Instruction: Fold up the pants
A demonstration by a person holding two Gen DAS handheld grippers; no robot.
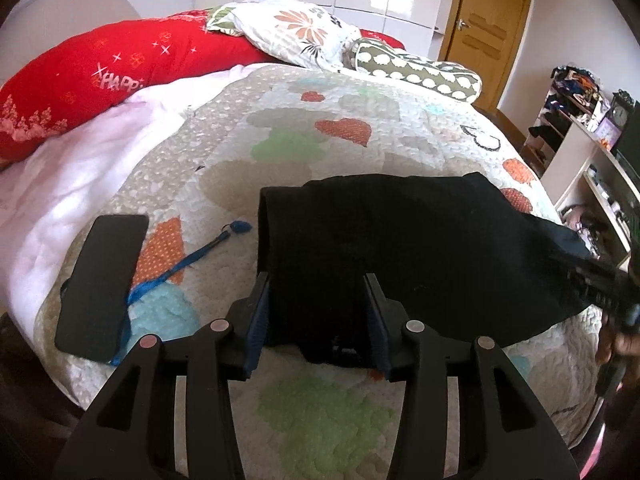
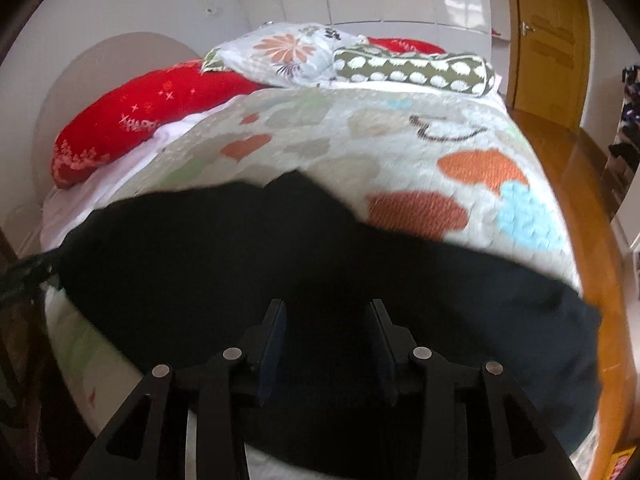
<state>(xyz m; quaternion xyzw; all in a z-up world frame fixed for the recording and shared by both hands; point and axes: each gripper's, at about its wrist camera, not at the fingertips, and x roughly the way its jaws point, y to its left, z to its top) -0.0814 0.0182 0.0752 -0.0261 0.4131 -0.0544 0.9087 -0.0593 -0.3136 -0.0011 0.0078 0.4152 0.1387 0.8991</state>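
Observation:
Black pants (image 1: 400, 248) lie across the near end of a bed on a quilt with coloured hearts (image 1: 320, 128). My left gripper (image 1: 318, 280) is open, its jaws wide apart over the left part of the pants; nothing is clamped between them. In the right wrist view the pants (image 2: 320, 264) spread wide across the bed's near edge, one end hanging toward the right. My right gripper (image 2: 328, 308) is open above the pants, jaws apart. It also shows in the left wrist view (image 1: 600, 284) at the pants' right end, blurred.
A black phone (image 1: 102, 284) and a blue lanyard (image 1: 188, 264) lie on the quilt left of the pants. Red (image 1: 100, 76), floral (image 1: 296, 32) and green dotted (image 1: 420, 68) pillows sit at the head. Shelves (image 1: 580, 152) stand right of the bed. A wooden door (image 2: 552, 40) and wooden floor (image 2: 600, 240) show on the right.

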